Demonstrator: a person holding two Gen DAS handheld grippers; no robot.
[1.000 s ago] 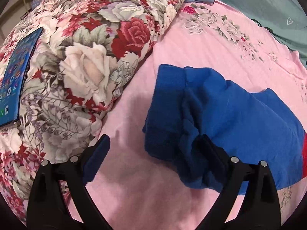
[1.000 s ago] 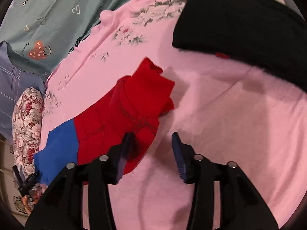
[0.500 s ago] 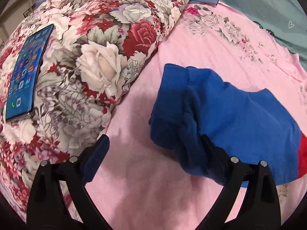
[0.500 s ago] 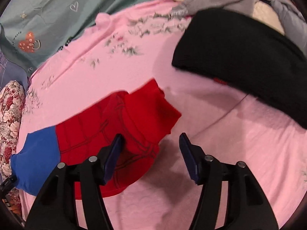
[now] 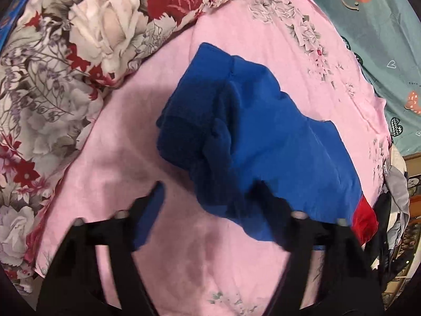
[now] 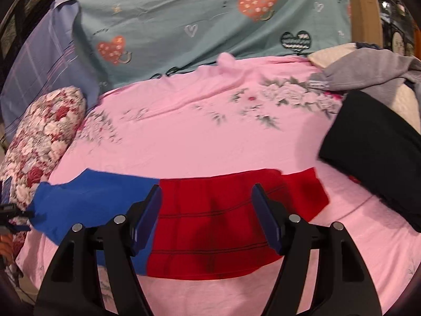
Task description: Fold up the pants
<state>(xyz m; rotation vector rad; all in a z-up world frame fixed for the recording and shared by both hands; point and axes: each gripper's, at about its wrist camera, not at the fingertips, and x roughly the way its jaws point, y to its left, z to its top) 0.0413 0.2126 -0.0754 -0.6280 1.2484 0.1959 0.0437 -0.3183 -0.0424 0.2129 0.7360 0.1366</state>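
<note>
Pants: the pants (image 6: 231, 226) lie spread across the pink bed sheet (image 6: 200, 137), half blue and half red with thin dark lines; the blue end (image 5: 263, 137) is bunched and rumpled near the floral pillow, the red end flat toward the black garment.
Left hand-held gripper: the left hand-held gripper (image 5: 210, 197) points steeply down over the bunched blue edge; its jaws have just been closing and stand part-way apart, blurred. The blue cloth lies against the right-side finger, bare sheet by the other; no pinch on the cloth shows.
Right hand-held gripper: the right hand-held gripper (image 6: 206, 210) hovers over the red half near the colour seam; its jaws have just been opening and stand wide, nothing between the pads.
Bed sheet: pink with grey flower prints, lightly creased.
Floral pillow: the floral pillow (image 5: 65, 60), red and white roses, lies just beside the blue end.
Black garment: a black garment (image 6: 376, 155) lies near the red end, apart from it.
Grey clothes: grey clothes (image 6: 368, 73) are piled behind the black garment.
Teal cover: a teal cover (image 6: 210, 18) with heart prints lies beyond the sheet.
</note>
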